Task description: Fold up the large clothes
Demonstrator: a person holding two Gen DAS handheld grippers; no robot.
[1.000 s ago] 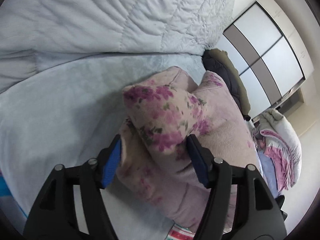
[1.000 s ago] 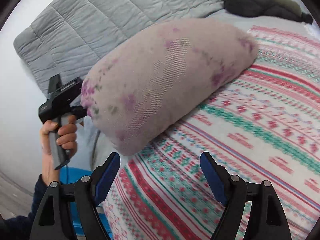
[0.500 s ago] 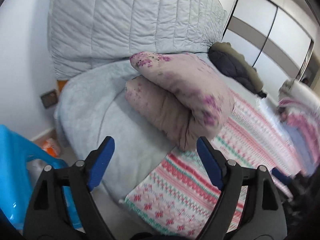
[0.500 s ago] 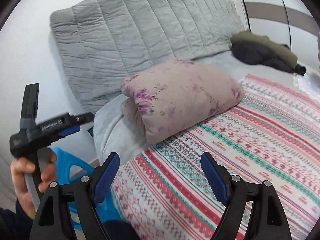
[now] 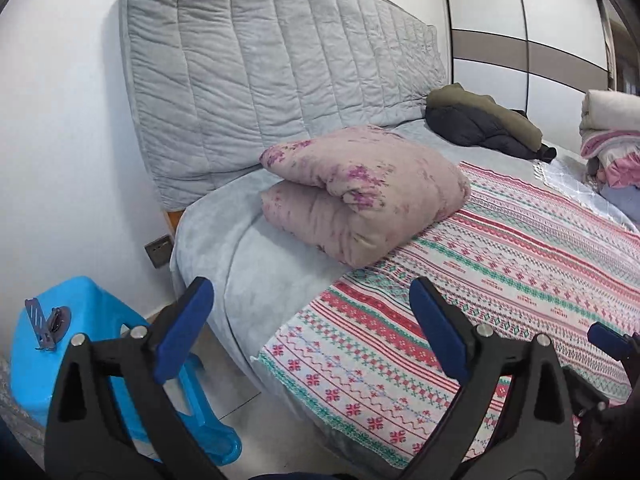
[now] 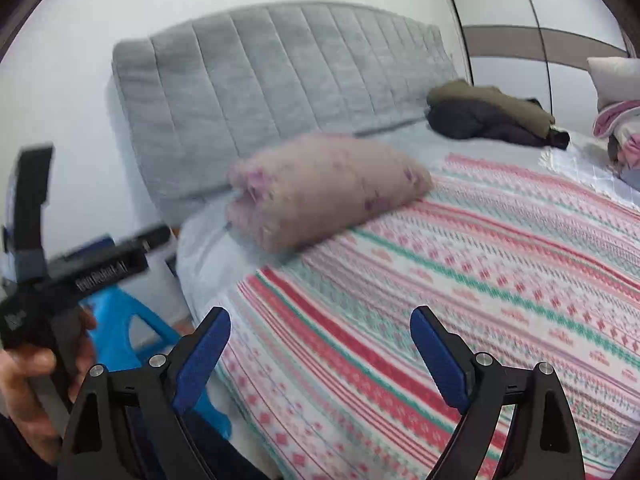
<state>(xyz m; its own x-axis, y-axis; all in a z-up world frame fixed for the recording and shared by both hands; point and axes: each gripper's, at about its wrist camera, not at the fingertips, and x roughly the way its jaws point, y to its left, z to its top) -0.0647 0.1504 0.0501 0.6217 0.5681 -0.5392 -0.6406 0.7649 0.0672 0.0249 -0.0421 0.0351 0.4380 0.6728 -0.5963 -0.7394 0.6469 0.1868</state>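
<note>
Folded floral garment (image 5: 362, 200) lies sharp only from left gripper (image 5: 310, 326); right gripper (image 6: 320, 350) likewise gapes empty.

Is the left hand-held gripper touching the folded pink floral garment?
Apart. The left wrist view shows the left hand-held gripper open, bedding between it and the folded pink floral garment.

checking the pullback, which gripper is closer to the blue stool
Left. The left gripper hangs right beside the blue stool; the right gripper sits over the bed.
</note>
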